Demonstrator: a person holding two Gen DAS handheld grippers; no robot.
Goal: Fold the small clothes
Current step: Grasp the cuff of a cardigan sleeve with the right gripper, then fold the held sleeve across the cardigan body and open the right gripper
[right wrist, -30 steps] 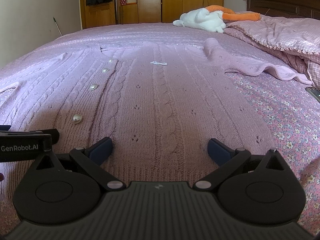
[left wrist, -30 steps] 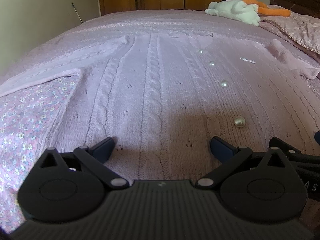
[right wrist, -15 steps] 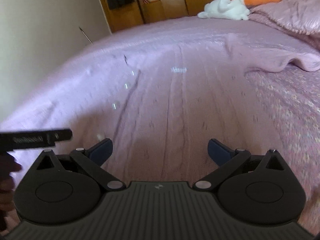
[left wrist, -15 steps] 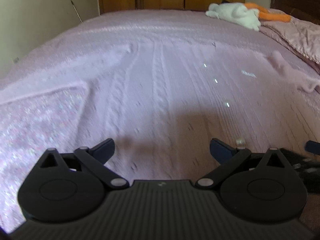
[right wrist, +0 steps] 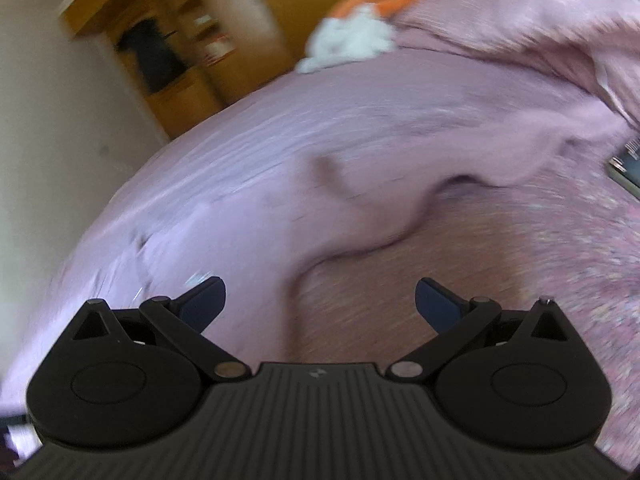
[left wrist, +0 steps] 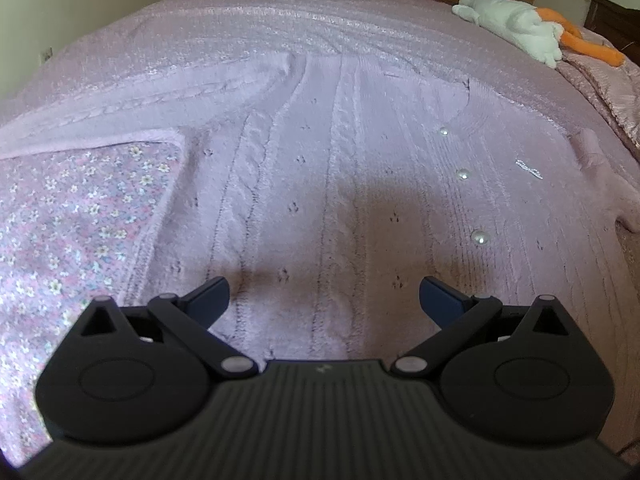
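Cardigan (left wrist: 340, 168) of pale pink cable knit lies spread flat on the bed (left wrist: 72, 224), pearl buttons (left wrist: 479, 237) running along its right half. Left gripper (left wrist: 322, 296) hangs above its near hem, jaws wide and empty. Right gripper (right wrist: 320, 298), equally wide and empty, is over the blurred right sleeve (right wrist: 400, 200). Plush toy (left wrist: 516, 24) lies far right.

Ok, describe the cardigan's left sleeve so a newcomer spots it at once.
Start from the bed, then the pink cable-knit cardigan spread flat across it, pearl buttons down its front. In the left wrist view, the sleeve runs out leftward from the shoulder. Unlike the floral bedsheet below it, it is plain knit with a cable.
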